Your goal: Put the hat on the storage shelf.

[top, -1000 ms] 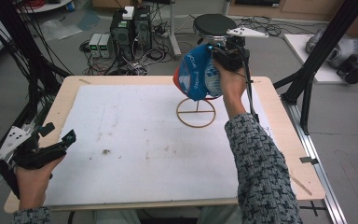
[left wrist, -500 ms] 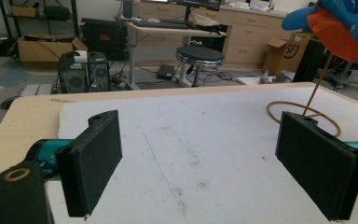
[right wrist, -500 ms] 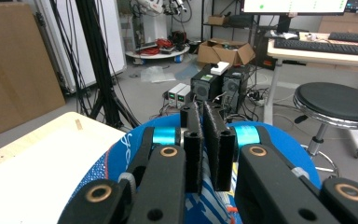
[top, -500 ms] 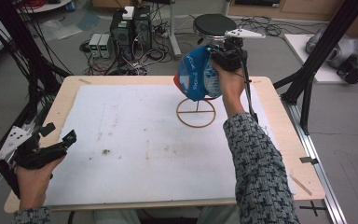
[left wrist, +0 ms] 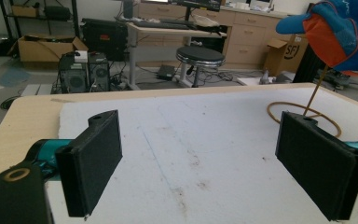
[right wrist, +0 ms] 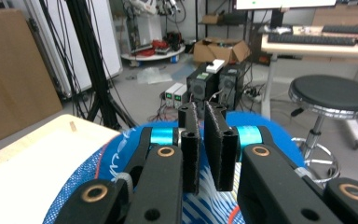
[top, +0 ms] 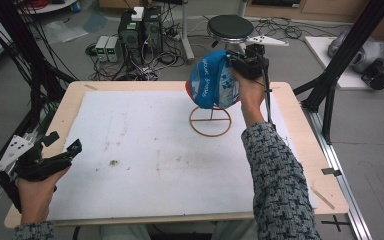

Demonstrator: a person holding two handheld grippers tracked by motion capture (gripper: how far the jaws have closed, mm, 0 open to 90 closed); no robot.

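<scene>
Right tool [top: 236,64] pinches blue cap [top: 212,86] (lettering unreadable).

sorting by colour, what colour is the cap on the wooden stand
Mostly blue with white lettering and an orange-red patch; the cap shows best in the high view.

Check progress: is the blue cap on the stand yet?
Done: the blue cap sits over the wooden stand and its rod. In hand: the right gripper is nearly shut at the cap's edge; grip unclear. Left to do: let go and withdraw. The left gripper is open and empty.
</scene>
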